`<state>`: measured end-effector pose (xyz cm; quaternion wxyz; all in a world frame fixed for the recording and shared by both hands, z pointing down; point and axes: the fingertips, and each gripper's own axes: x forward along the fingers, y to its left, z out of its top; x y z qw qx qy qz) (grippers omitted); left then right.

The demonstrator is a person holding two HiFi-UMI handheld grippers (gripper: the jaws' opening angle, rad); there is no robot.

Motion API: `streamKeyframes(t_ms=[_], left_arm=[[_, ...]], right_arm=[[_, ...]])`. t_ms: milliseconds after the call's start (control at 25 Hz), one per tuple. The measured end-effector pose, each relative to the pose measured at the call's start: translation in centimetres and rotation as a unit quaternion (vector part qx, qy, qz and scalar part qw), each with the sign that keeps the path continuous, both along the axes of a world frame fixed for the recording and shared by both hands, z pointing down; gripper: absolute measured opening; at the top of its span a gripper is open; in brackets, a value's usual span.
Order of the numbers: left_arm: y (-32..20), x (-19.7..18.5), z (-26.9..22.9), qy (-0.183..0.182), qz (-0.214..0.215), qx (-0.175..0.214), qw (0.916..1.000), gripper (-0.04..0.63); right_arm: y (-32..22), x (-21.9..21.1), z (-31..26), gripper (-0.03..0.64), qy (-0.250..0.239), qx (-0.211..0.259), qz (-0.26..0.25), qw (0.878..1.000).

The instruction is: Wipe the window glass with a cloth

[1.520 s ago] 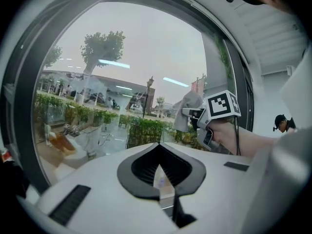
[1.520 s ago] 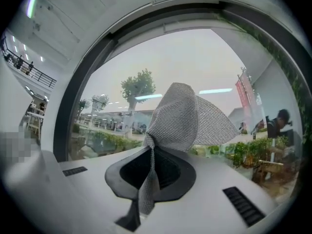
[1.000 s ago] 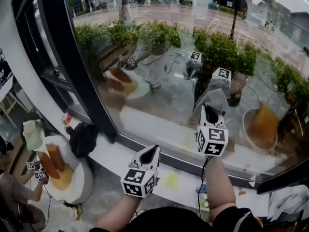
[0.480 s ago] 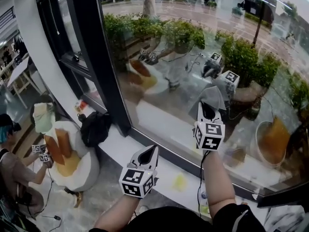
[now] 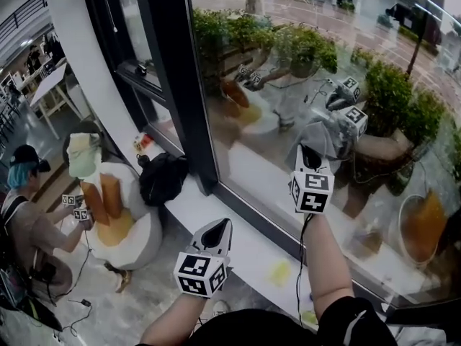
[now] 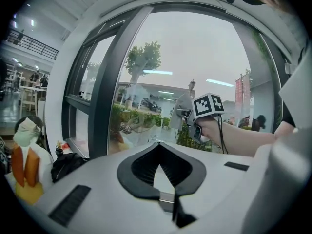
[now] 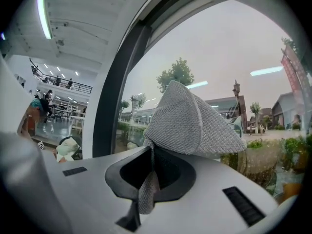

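Note:
The big window glass fills the upper right of the head view. My right gripper is raised to it, shut on a grey woven cloth that seems to lie against the pane, beside its own reflection. In the right gripper view the cloth fans out above the jaws, with a strip hanging down between them at my right gripper. My left gripper hangs lower, over the sill, shut and holding nothing. The left gripper view shows its jaws, my left gripper, and the right gripper with the cloth.
A thick dark frame post borders the pane on the left. Below runs a white sill bearing a yellow patch. A black bag rests by the post, with a white and orange seat. A person crouches at the far left.
The head view has swung left, bringing the dark post toward the middle and more of the room into sight. My right gripper stays on the glass with the cloth. The left gripper has barely moved.

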<state>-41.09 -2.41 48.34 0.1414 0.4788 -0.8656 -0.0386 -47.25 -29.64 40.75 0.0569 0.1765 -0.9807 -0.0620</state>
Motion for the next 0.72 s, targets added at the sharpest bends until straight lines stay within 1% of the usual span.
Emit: streamKeyframes(t_ms=[280, 520, 720], left_arm=[[3.5, -2.0, 0.5, 0.003, -0.023, -0.011, 0.9997, 0.006], [5.4, -2.9, 0.9, 0.001, -0.021, -0.019, 0.9996, 0.006], [5.8, -3.3, 1.1, -0.002, -0.014, -0.021, 0.9997, 0.006]], right_arm=[[1.7, -4.2, 1.4, 0.032, 0.012, 0.0, -0.005, 1.0], [2.3, -5.6, 2.1, 0.032, 0.011, -0.004, 0.005, 1.0], [2.4, -6.1, 2.6, 0.032, 0.013, -0.001, 0.01, 1.0]])
